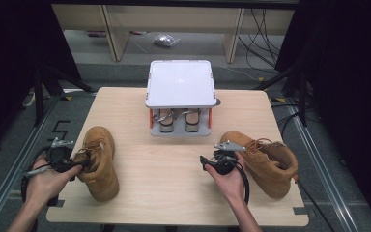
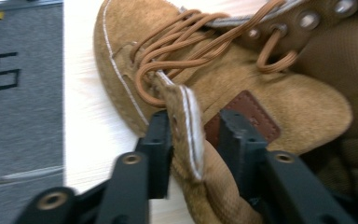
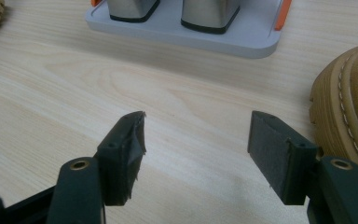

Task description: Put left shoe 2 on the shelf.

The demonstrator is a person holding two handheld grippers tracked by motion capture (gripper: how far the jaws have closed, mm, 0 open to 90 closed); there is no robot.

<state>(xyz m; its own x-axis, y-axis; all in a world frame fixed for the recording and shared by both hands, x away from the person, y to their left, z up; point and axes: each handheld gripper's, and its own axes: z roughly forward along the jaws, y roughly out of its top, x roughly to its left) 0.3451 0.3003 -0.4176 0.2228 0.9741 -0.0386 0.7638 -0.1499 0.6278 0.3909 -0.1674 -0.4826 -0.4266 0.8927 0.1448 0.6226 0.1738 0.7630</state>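
Two tan suede lace-up boots lie on the wooden table [image 1: 174, 169]. The left boot [image 1: 100, 166] lies near the table's left edge, its opening toward my left gripper [image 1: 83, 164]. In the left gripper view the jaws straddle the boot's collar flap [image 2: 186, 126]. The left jaw touches the flap, and a gap with a brown label shows before the right jaw. My left gripper [image 2: 193, 133] reads as open around the collar. The right boot [image 1: 265, 162] lies at the right, its toe [image 3: 349, 93] beside my right gripper [image 3: 196, 135]. This gripper [image 1: 205, 163] stands open over bare wood.
A grey stand [image 1: 179, 82] with a white flat top and orange posts sits at the table's back middle, with two metal-looking containers [image 3: 209, 11] on its base [image 3: 242, 39]. Dark frames and cables flank the table. A floor mat marked "5" [image 2: 4, 70] lies left.
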